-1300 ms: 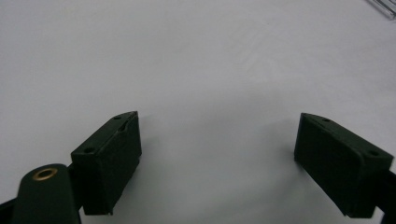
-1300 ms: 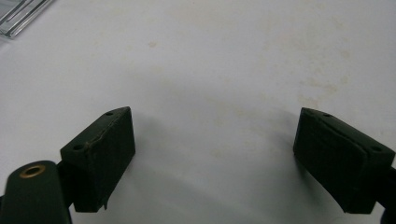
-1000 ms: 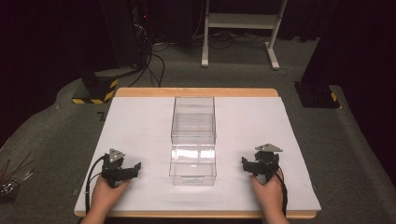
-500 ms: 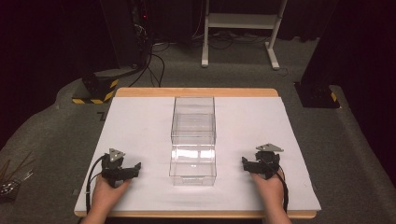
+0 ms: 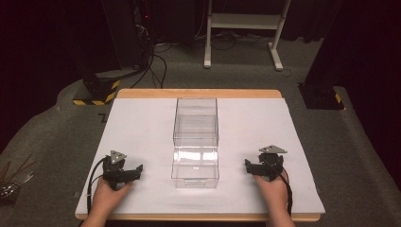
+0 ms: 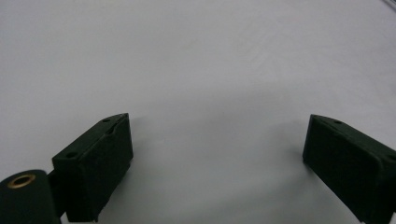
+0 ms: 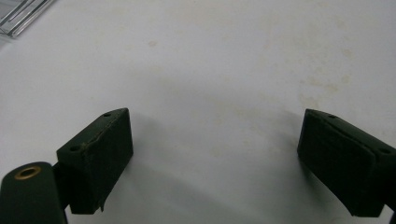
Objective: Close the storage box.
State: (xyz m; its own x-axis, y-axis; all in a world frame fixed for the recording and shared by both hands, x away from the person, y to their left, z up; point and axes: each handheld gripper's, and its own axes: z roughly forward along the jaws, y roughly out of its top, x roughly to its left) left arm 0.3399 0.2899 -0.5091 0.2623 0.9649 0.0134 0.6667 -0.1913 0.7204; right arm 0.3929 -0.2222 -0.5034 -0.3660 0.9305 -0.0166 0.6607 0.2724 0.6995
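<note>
Two clear plastic boxes stand end to end in the middle of the white sheet: a far box (image 5: 196,120) and a near box (image 5: 196,166). My left gripper (image 5: 127,173) rests on the sheet left of the near box, held by a hand. My right gripper (image 5: 255,167) rests to the right of that box, also in a hand. Both are apart from the boxes. In the left gripper view the left gripper (image 6: 217,125) stands open over bare white sheet. In the right gripper view the right gripper (image 7: 214,116) is open too, with a corner of the clear box (image 7: 18,14) at top left.
The white sheet (image 5: 142,127) covers a wooden table (image 5: 198,93). Behind the table stand a black stand with a yellow-striped base (image 5: 97,90), cables, a white frame (image 5: 246,23) and a black post base (image 5: 321,97). Metal tools (image 5: 12,184) lie on the floor at the left.
</note>
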